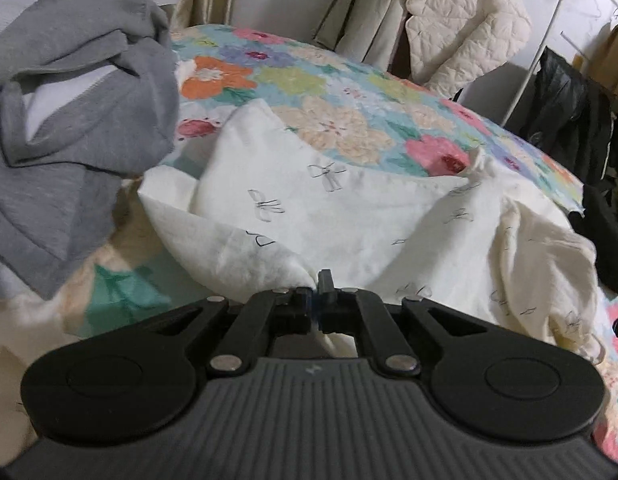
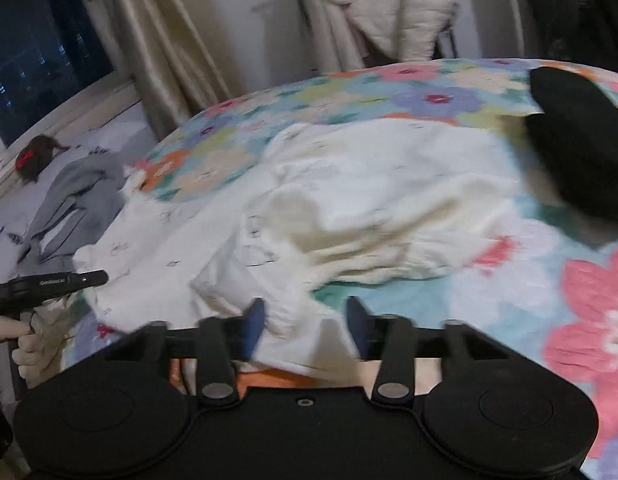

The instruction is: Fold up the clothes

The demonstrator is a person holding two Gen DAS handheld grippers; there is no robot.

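At the far left of the left wrist view a grey sweatshirt [image 1: 69, 92] lay heaped on the bed, its pale lining showing in one fold. Just beside it, across the middle of the floral quilt [image 1: 309, 80], spread the white garment [image 1: 329, 216]: soft, creased cloth printed with small thin-lined bow shapes, bunched into ridges and sagging off toward the right edge. The left gripper [image 1: 315, 292] had its jaws pressed together on a pinch of that white cloth at the near edge, the fabric drawn to a point between the fingertips. Behind the bed hung a cream quilted jacket [image 1: 461, 24], with dark clothes [image 1: 569, 112] at the right.

In the right wrist view, blurred by motion, the left gripper [image 2: 97, 278] showed at the left edge, held in a person's hand [image 2: 25, 344]. The white garment [image 2: 349, 200] lay rumpled mid-quilt. The right gripper [image 2: 305, 316] stood with jaws apart, a fold of the cloth lying between its blue-padded fingers [image 2: 255, 320], not clamped. A black garment [image 2: 581, 140] lay at the right.
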